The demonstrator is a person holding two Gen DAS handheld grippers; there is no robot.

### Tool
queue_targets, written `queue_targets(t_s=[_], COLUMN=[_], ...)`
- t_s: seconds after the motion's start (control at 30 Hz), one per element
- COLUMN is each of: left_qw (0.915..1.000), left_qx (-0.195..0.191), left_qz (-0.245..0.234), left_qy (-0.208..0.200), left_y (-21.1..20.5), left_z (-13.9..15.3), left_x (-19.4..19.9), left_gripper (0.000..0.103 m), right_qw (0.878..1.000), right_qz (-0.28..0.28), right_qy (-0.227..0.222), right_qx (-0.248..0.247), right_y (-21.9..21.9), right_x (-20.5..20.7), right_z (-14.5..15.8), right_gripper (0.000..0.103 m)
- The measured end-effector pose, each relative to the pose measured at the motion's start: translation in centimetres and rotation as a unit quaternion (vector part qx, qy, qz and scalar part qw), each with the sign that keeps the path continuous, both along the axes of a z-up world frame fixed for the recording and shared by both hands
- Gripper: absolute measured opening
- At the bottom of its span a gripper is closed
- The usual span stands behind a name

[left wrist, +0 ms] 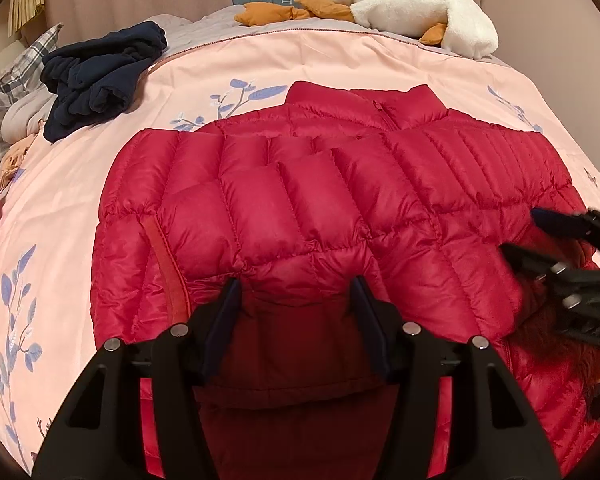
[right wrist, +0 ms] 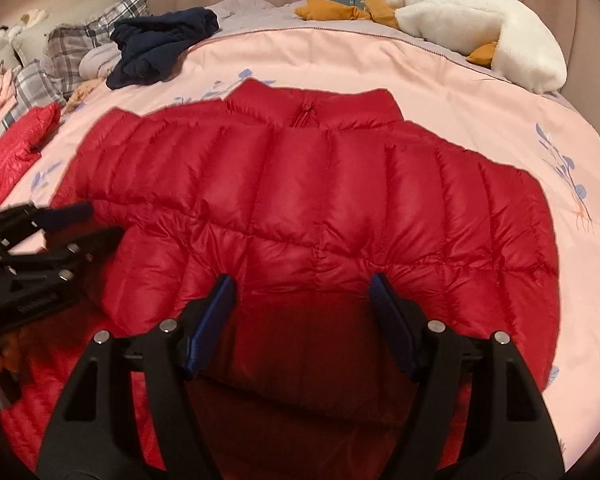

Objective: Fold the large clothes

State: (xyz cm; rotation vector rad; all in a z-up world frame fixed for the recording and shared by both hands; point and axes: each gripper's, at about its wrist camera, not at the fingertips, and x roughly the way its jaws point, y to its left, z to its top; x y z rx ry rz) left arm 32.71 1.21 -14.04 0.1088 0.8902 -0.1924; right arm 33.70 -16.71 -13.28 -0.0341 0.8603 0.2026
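A red quilted down jacket [left wrist: 308, 200] lies on a pink bedspread [left wrist: 80, 184], collar away from me, its sleeves folded across the body. It fills the right wrist view [right wrist: 320, 208] too. My left gripper [left wrist: 296, 284] is open, its jaws wide apart, low over the jacket's near edge. My right gripper [right wrist: 302, 280] is also open, jaws wide, over the near edge further right. Each gripper shows from the side in the other view: the right gripper [left wrist: 528, 232] and the left gripper [right wrist: 100, 220].
A dark navy garment [left wrist: 100, 76] lies crumpled at the far left. A white plush goose [left wrist: 420, 4] with orange feet lies at the far edge. Plaid pillows [right wrist: 84, 44] sit at the left. Another red garment [right wrist: 16, 148] lies at the left edge.
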Motion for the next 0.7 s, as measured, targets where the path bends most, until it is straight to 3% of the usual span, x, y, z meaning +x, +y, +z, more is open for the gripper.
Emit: queue_targets(t_s=[0.1,0.27,0.4,0.53,0.7], left_qw=[1.0000,1.0000,1.0000,1.0000,1.0000], left_qx=[0.000,0.003,0.003,0.005,0.005], left_qz=[-0.001,-0.003,-0.004,-0.004,-0.004], left_qy=[-0.001,-0.003,-0.004,-0.004,-0.003], left_y=[0.0,-0.1,-0.1,-0.2,-0.2], left_z=[-0.1,-0.1,-0.1,-0.1,-0.1], left_x=[0.0,-0.1,-0.1,-0.1,0.0], left_gripper=[0.058,0.058,0.058,0.058,0.058], right_qw=[0.999,0.997,0.998,0.998,0.997], right_qz=[-0.020,-0.068,-0.058,-0.051,-0.047], right_qy=[-0.033,-0.029,-0.011,-0.004,-0.043], right_qx=[0.026,0.025,-0.031,-0.041,-0.034], right_y=[-0.8,-1.2,0.2,0.2,-0.4], right_x=[0.3,3.6,4.8,4.8,1.8], right_z=[1.6,0.7,-1.3,-1.0,1.0], right_gripper=[0.072,0.072,0.076,0.076,0.075])
